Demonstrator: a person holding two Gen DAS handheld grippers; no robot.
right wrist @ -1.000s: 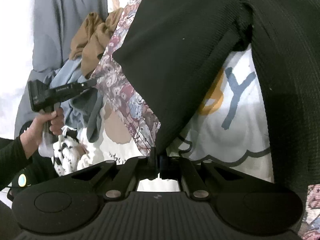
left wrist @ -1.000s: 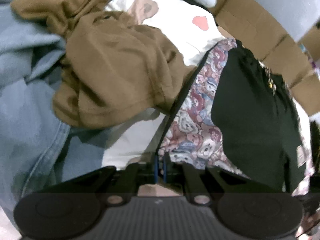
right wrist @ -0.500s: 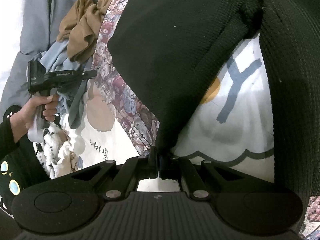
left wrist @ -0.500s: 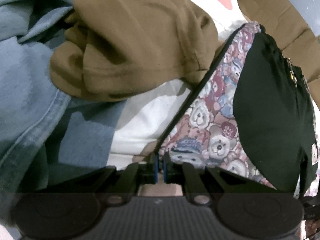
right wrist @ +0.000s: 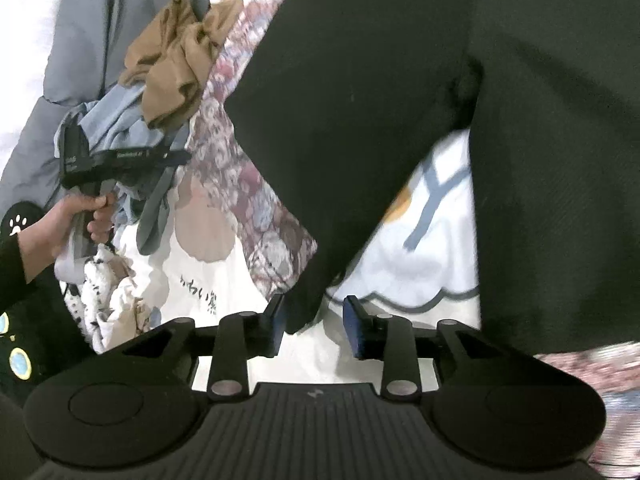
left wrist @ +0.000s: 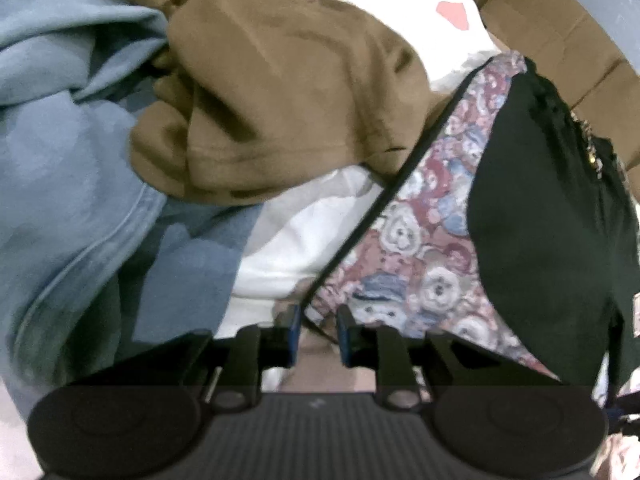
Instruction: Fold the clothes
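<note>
A black knit garment [right wrist: 360, 100] with a teddy-bear patterned lining [right wrist: 256, 184] lies spread over white printed fabric [right wrist: 424, 240]. My right gripper [right wrist: 314, 320] is open, and the black garment's corner hangs loose between its fingers. In the left wrist view my left gripper [left wrist: 319, 322] is also open, with the black-trimmed edge of the patterned lining [left wrist: 420, 260] lying in the gap. The black garment [left wrist: 540, 220] stretches away to the right. The right wrist view also shows the left gripper [right wrist: 184, 157], held by a hand [right wrist: 80, 216].
A crumpled brown garment [left wrist: 280, 100] lies on a blue one [left wrist: 60, 160] to the left, over a white shirt [left wrist: 300, 240]. Cardboard [left wrist: 560, 20] sits at the far right. A black-and-white spotted cloth [right wrist: 104, 292] lies near the person's sleeve [right wrist: 16, 280].
Both grippers were shut on the garment's edge and have opened. The fabric now lies loose between their fingers. The left wrist view has drawn back slightly.
</note>
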